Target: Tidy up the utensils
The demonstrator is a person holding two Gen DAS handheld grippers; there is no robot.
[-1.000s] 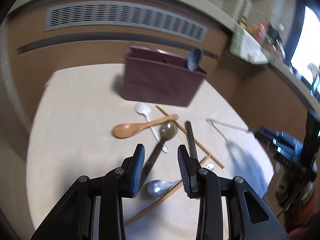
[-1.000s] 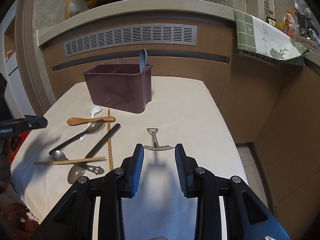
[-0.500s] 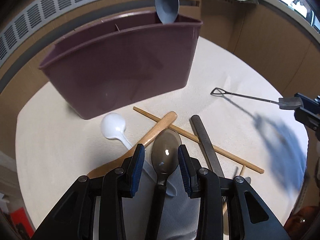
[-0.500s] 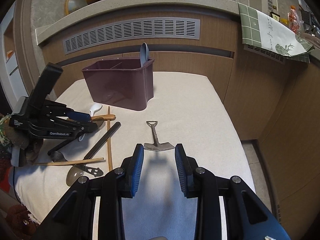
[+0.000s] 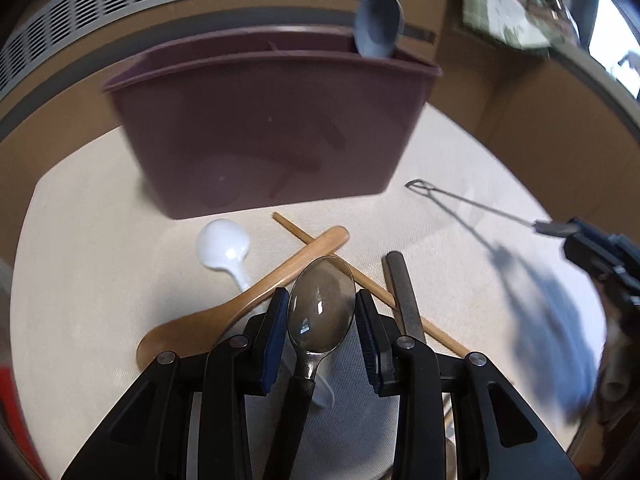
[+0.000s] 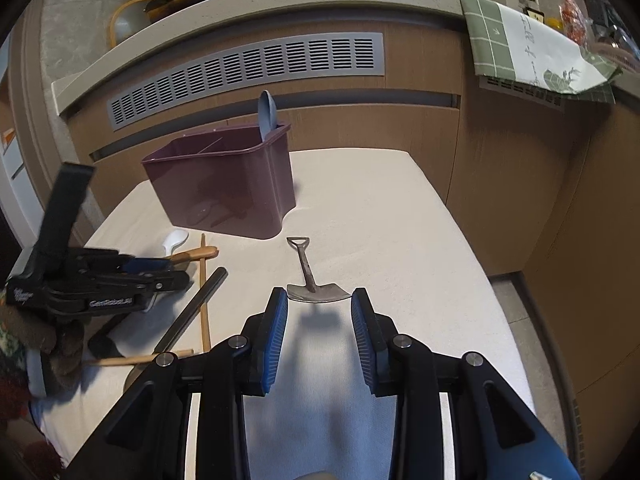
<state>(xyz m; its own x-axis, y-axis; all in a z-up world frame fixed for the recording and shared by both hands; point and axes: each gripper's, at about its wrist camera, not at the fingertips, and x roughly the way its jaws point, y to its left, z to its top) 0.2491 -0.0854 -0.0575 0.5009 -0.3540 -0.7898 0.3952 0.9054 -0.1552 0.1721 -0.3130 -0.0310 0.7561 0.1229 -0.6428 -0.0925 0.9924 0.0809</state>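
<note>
Left gripper (image 5: 321,312) is spread w/ the dark metal spoon (image 5: 321,312) bowl between its fingers, apparently not pinched yet, lying atop the wooden spoon (image 5: 256,300) near the maroon caddy (image 5: 272,128). Right gripper (image 6: 319,316) is spread too, shovel-shaped spoon (image 6: 314,284) blade between its tips on the tabletop (image 6: 380,220).

Table cloth (image 6: 380,208): bare and passable to the right of the maroon caddy (image 6: 224,192) and around the shovel-shaped spoon (image 6: 312,280). On the left, crossing utensils crowd the surface just before the caddy's front wall: white spoon (image 5: 224,242), wooden spoon (image 5: 256,296), chopstick (image 5: 372,280), dark-handled utensil (image 5: 404,292). Caddy open at top, with a grey spoon (image 5: 378,26) upright at its right end
</note>
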